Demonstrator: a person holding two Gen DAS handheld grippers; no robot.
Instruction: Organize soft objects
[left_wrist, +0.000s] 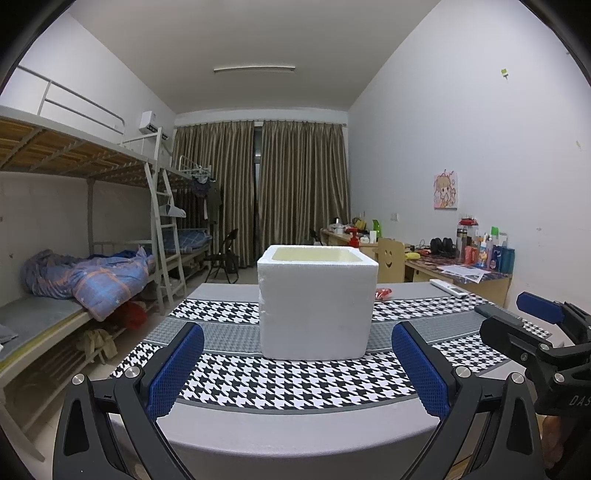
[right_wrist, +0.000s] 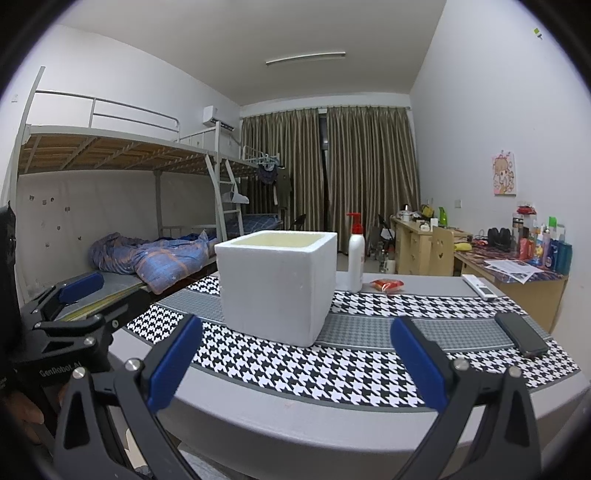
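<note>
1. The grey table (right_wrist: 332, 413) carries a houndstooth runner (right_wrist: 332, 369) across its middle.
2. A white foam box (right_wrist: 277, 284), open-topped, stands upright on the runner – at 12 o'clock from the left gripper, 11 o'clock from the right.
3. The left gripper (left_wrist: 297, 369) is spread wide with nothing between its blue pads.
4. The right gripper (right_wrist: 295, 363) is equally wide and empty.
5. A white pump bottle (right_wrist: 356, 254) stands just behind the box, at its 2 o'clock.
6. A dark phone (right_wrist: 521, 334) lies at 3 o'clock.
7. A white remote (right_wrist: 479, 286) lies at 2 o'clock.
8. A small red packet (right_wrist: 387, 284) – the only soft item visible – lies beside the bottle, outside the box.
</note>
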